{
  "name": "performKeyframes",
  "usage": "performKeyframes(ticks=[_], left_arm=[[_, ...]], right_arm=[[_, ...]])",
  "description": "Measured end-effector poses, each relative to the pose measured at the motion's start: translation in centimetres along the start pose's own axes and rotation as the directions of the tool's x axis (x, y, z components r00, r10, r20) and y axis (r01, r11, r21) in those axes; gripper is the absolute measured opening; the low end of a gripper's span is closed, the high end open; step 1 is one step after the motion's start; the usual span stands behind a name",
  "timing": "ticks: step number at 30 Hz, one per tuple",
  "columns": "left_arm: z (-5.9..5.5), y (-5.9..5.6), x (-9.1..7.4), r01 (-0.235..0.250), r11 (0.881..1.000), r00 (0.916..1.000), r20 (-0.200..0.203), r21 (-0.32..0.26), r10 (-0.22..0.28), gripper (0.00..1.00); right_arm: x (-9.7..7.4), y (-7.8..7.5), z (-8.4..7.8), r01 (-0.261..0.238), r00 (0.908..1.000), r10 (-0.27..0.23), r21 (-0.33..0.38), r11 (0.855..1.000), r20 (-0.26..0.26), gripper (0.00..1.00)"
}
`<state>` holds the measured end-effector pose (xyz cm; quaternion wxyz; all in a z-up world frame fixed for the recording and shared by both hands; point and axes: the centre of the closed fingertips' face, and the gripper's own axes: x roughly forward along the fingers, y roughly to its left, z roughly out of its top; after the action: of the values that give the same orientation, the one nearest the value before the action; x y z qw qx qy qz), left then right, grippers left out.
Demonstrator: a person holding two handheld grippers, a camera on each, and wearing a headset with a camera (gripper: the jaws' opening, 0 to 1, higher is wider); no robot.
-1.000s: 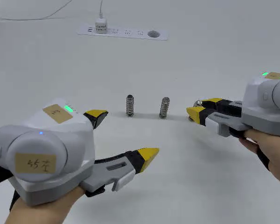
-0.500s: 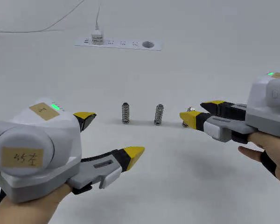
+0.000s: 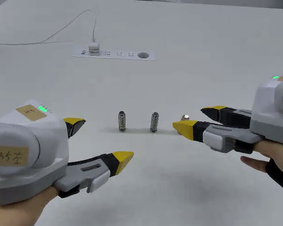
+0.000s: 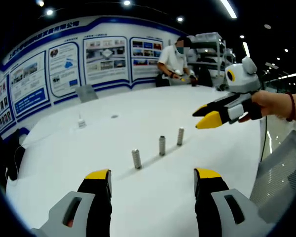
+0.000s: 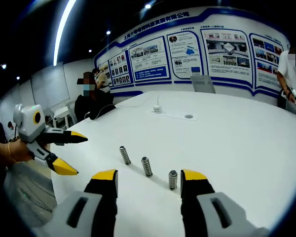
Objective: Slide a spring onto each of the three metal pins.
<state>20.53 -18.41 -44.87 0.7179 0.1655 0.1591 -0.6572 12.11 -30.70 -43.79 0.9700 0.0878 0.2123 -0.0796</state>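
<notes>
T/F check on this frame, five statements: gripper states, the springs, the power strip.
1. The left gripper is open and empty. True.
2. The right gripper is shut on a spring. False: its jaws stand apart and hold nothing.
3. Three springs stand in a row on the table. True.
4. One spring lies flat on its side. False: all three stand upright.
5. The power strip has nothing plugged in. False: a white plug with a cable sits at one end.

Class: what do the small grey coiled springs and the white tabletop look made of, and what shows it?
The small grey coiled springs look like steel wire: shiny grey turns. The white tabletop looks smooth and uniform, perhaps laminate; uncertain.
</notes>
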Motion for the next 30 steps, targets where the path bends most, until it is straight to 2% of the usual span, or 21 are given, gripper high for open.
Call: performKeyframes(ticks=[9,20,30], left_arm=[[0.4,-0.3,-0.7,0.01,1.0,1.0,0.002,0.0,-0.01,0.71],[0.7,-0.4,-1.7,0.014,1.0,0.9999,0.009,0.008,-0.014,0.73],[0.4,-0.6,-2.3,0.019,1.0,0.9998,-0.009,0.015,-0.019,0.77]], right_arm=[[-1.1,0.7,-0.3,-0.003,1.0,0.003,-0.001,1.0,-0.001,0.57],[-2.1,2.3,-0.7,-0.02,0.9998,0.02,0.003,1.0,0.008,0.64],[-3.1,3.3,-0.8,-0.017,0.9998,0.017,-0.045,0.999,-0.008,0.73]])
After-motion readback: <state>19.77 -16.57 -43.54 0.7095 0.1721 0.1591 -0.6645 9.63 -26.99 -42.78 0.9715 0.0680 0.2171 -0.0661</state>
